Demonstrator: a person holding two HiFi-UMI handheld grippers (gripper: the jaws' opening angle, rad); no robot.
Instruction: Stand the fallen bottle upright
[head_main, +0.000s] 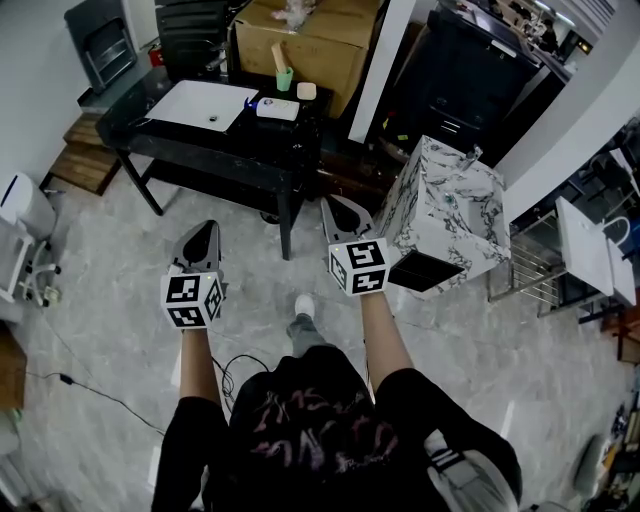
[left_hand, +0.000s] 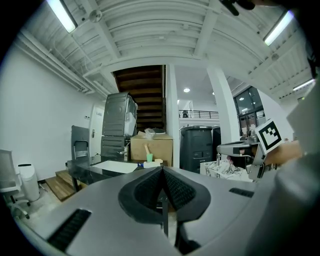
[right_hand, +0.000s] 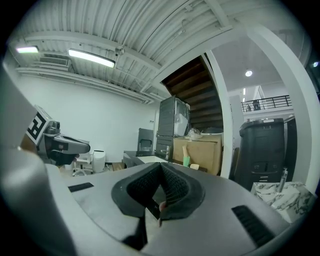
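A white bottle (head_main: 277, 109) with a blue cap lies on its side on the black table (head_main: 180, 125), to the right of a white sheet (head_main: 203, 104). Behind it stand a green cup (head_main: 285, 78) holding a wooden stick, and a small white item (head_main: 306, 90). Both grippers hang over the floor, well short of the table. My left gripper (head_main: 205, 235) is shut and empty, its pads meeting at the tip (left_hand: 162, 172). My right gripper (head_main: 345, 212) is also shut with nothing in it (right_hand: 161, 167). The green cup (left_hand: 149, 157) shows far ahead of the left jaws.
A marble-patterned box (head_main: 450, 215) stands close to the right gripper. Behind the table are a cardboard box (head_main: 310, 35) and a black bin (head_main: 470, 80). A white chair (head_main: 20, 240) is at the left, and a cable (head_main: 90, 390) runs across the floor.
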